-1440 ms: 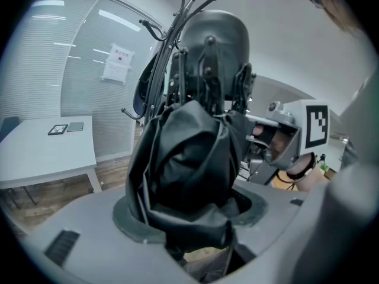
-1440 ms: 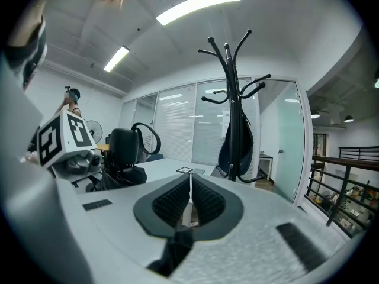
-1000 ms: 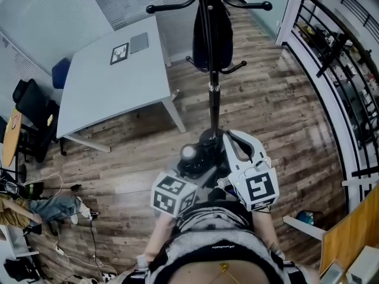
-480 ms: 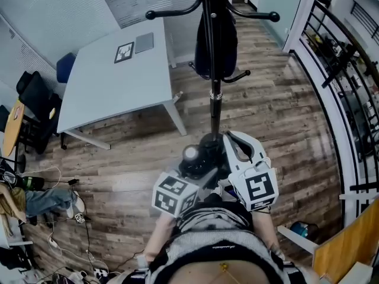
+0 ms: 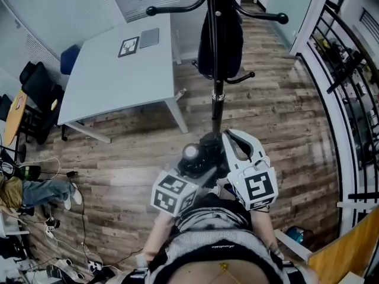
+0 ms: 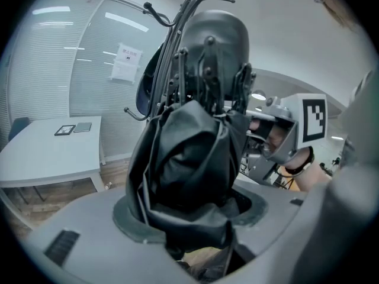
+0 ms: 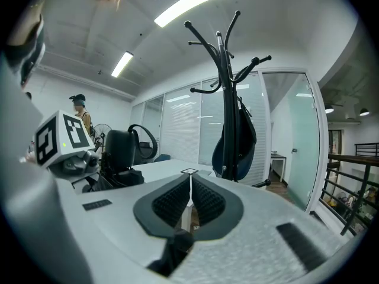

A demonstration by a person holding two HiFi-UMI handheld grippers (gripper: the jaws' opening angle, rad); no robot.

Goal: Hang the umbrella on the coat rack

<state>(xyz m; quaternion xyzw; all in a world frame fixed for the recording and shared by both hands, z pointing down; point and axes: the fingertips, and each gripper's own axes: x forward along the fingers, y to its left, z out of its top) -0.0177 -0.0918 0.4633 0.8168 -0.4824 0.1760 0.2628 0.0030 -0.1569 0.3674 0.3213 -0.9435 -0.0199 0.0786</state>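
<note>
Umbrella [image 6: 189,158]: black and folded, its fabric bunched up; held low in front of the person, near the foot of the rack.
Left gripper [image 6: 189,220]: jaws set wide, clamped on the umbrella's bundled fabric.
Right gripper [image 7: 190,203]: pads pressed together, nothing visible between them; just beside the left one.
Coat rack [image 5: 217,96]: upright on the wood floor ahead of both grippers, with a dark bag [image 5: 220,40] hanging from it.
White table [image 5: 118,81]: to the left of the rack.

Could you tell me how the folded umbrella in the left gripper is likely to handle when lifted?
The umbrella probably feels soft outside: its black fabric bunches in loose folds between the left gripper's jaws. Those folds may sag or shift. Being compact, it is likely light; visible ribs should stiffen it.
</note>
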